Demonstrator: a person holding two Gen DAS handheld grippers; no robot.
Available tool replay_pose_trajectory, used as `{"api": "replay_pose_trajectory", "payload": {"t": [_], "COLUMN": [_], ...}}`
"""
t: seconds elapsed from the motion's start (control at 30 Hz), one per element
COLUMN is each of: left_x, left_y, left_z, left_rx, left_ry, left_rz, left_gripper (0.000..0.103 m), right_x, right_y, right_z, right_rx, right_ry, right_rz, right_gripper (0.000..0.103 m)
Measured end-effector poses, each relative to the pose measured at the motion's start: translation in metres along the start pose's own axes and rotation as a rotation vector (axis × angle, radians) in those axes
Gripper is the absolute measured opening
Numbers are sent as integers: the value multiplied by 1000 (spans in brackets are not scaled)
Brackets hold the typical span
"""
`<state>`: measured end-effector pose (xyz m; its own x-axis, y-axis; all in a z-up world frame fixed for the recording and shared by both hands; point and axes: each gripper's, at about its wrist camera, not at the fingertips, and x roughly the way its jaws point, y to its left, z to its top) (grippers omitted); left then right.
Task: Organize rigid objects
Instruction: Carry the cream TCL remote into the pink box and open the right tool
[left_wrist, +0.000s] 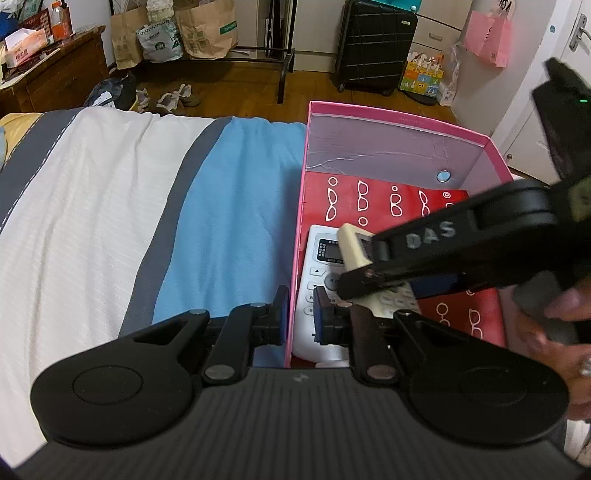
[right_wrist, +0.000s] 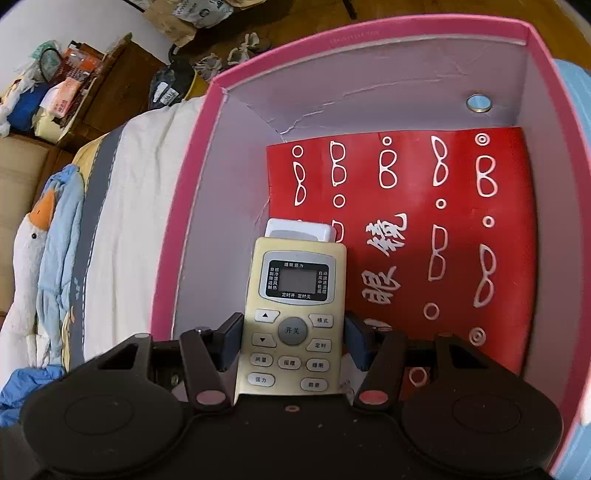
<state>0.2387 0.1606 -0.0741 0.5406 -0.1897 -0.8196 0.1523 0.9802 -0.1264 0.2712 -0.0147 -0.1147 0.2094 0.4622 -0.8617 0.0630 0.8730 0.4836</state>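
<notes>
While the left claw (left_wrist: 301, 314) pinches the near side wall of the pink box (left_wrist: 399, 110), the right claw (right_wrist: 293, 341) is inside the box with a cream remote (right_wrist: 295, 314) held between its two pads. The left claw's pads are nearly shut, one outside the thin pink wall and one inside it.

The box sits on a bed with a blue blanket (left_wrist: 236, 221) and a white and grey cover (left_wrist: 92, 206). At the bottom of the box lies a red bag (right_wrist: 443, 229) with white glasses drawn on it. A white remote (left_wrist: 321, 288) already lies in the box by the left wall. The cream remote is right above the white one, and covers most of it in the right claw's view. I cannot tell if the two remotes touch. Its screen and buttons face up.

A small round silver button (right_wrist: 479, 103) is on the far wall of the box. In the left view, a hand (left_wrist: 554, 325) holds the right claw's handle. A stuffed goose (right_wrist: 29, 251) lies at the far end of the bed.
</notes>
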Motion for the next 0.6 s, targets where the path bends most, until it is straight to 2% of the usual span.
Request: {"api": "replay_pose_trajectory", "payload": {"t": [0.1,0.2,0.27,0.33,0.43,0.57,0.6], "left_x": [0,1,1,1,1,0,0], "left_y": [-2,-2,-3,-4,-6,-6,-7], "left_z": [-1,0,0,0,0,-1,-1], "left_rx": [12,9,11,12,13,14,15], "left_ry": [-1,2,4,3,3,3,2], "left_rz": [10,14,19,22,24,25,26], "left_gripper": [12,12,12,13,13,13,13], "right_x": [8,10,7,4,1,-10,-14], "right_y": [-5,-18,-19,-20,-22,-25,-21], "right_z": [5,9,9,9,8,3,3], "right_rx": [50,158,170,177,155,104,63], "right_ry": [17,54,52,46,48,44,29], "right_rz": [28,129,162,189,166,195,173], "right_gripper": [62,62,61,49,30,29,29]}}
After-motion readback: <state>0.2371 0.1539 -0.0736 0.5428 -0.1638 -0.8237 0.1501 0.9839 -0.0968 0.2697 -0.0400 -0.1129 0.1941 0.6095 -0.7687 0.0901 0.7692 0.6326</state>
